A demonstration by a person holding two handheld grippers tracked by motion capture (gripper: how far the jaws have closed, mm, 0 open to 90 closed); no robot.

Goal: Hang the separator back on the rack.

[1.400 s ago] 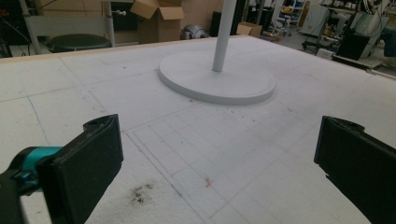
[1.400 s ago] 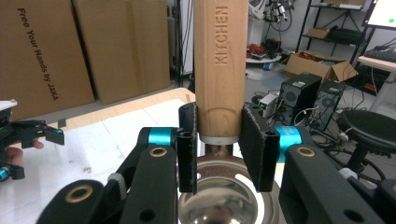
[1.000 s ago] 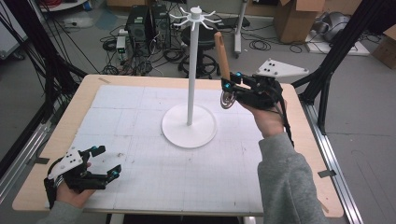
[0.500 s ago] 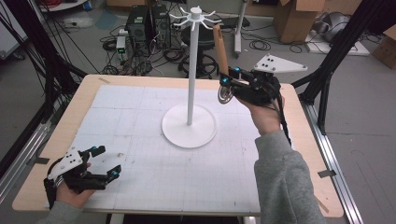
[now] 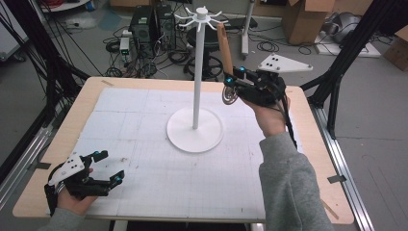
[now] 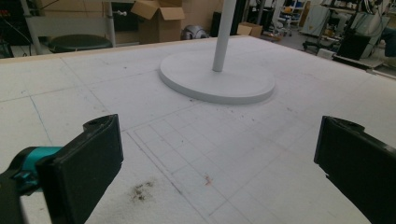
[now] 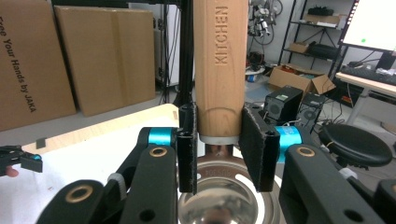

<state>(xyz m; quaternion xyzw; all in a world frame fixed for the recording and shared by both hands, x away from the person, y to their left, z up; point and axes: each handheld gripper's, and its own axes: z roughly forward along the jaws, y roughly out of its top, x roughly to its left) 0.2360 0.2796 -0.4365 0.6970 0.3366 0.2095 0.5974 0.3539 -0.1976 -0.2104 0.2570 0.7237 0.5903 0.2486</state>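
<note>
A white stand (image 5: 198, 72) with a round base (image 5: 194, 130) and a ring of hooks (image 5: 201, 17) at its top rises from the middle of the table. Just right of its pole, my right gripper (image 5: 233, 79) is raised above the table and shut on a kitchen utensil (image 5: 224, 53). The wooden handle (image 7: 219, 60) points up and the metal slotted head (image 7: 224, 200) hangs below the pads. My left gripper (image 5: 109, 167) rests open at the table's front left corner with nothing between its jaws (image 6: 219, 158). It faces the stand's base (image 6: 217, 81).
A white gridded mat (image 5: 144, 144) covers the wooden table (image 5: 312, 159). Black frame posts (image 5: 48, 72) stand at the left and right sides. Computer cases (image 5: 144, 24), cables and cardboard boxes (image 5: 300, 19) lie on the floor behind.
My right gripper has risen slightly and drifted left toward the stand's top, carrying the utensil upright. The left gripper has stayed put.
</note>
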